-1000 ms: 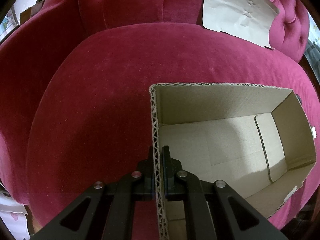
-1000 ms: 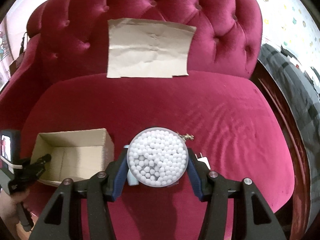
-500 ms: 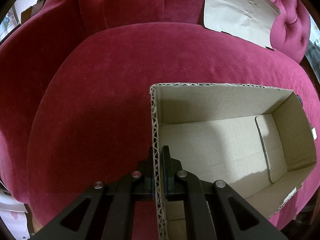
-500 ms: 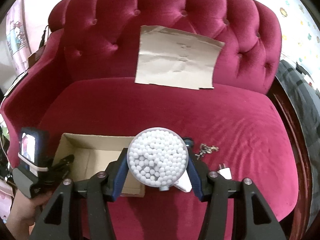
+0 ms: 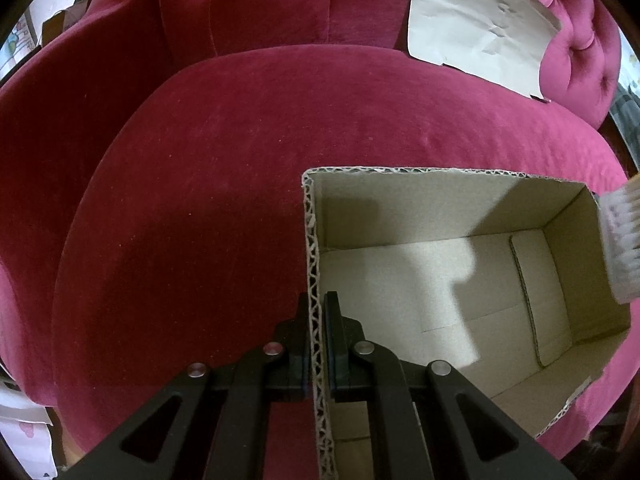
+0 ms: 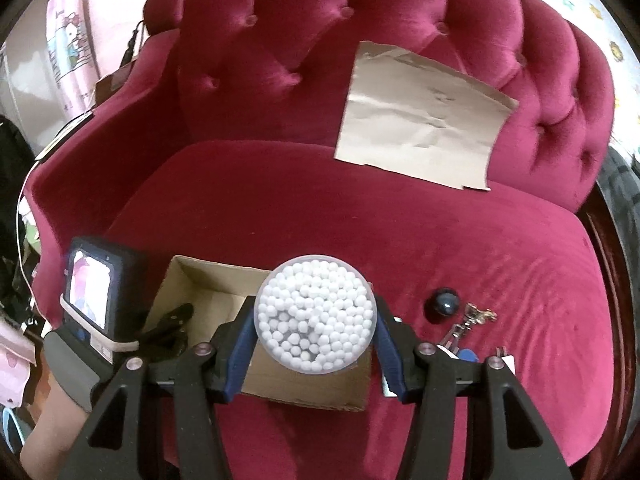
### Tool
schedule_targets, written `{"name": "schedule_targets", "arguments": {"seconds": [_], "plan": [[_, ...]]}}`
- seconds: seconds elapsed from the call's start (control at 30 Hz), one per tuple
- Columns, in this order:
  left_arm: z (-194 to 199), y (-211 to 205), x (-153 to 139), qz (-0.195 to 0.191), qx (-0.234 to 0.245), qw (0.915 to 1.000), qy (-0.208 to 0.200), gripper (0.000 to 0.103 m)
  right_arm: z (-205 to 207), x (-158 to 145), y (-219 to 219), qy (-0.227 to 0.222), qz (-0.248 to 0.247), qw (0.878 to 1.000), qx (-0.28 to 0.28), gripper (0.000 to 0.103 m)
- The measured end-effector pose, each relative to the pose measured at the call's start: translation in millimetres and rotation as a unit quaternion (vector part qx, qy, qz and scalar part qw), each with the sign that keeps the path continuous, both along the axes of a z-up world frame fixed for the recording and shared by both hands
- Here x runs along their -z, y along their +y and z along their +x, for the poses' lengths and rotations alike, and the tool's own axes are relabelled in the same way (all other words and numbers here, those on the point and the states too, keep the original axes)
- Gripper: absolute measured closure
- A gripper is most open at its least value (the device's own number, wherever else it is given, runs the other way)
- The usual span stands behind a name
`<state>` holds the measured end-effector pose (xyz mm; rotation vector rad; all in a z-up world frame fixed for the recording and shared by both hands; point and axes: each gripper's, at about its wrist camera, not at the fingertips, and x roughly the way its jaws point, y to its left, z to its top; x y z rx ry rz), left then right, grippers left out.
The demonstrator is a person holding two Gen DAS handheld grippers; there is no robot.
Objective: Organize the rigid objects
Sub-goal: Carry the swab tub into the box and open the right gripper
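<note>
Clamping the near wall of the empty cardboard box on the red velvet sofa, the left claw has stayed put. Carried leftward, the right claw, half open around a clear tub of cotton swabs, now hovers at the box's right end, so release into it seems next.

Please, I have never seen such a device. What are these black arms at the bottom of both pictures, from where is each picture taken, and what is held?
A person holds one hand-held gripper in each hand; a camera on each looks along its two fingers. In the left one's picture, the left gripper is shut on the wall of an empty cardboard box on a red sofa. In the right one's picture, the right gripper holds a round tub of cotton swabs over that box. A dark ball, keys and a cardboard sheet also lie on the sofa.
</note>
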<state>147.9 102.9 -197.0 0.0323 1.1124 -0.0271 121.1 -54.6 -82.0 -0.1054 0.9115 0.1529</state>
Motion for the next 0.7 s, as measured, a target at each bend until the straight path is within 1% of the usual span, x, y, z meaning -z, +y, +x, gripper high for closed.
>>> {"name": "schedule_targets", "arguments": {"seconds": [0.47, 0.53, 0.7], "plan": [[-2, 3, 1, -0.003, 0.004, 1.0, -0.003, 0.097, 15, 27, 38, 0.018, 0.026, 0.998, -0.056, 0.045], [-3, 4, 1, -0.006, 0.003, 1.0, -0.004, 0.097, 17, 32, 41, 0.022, 0.028, 0.998, -0.059, 0.045], [-5, 2, 1, 0.0, 0.006, 1.0, -0.008, 0.097, 25, 45, 45, 0.038, 0.04, 0.997, -0.061, 0.045]]}}
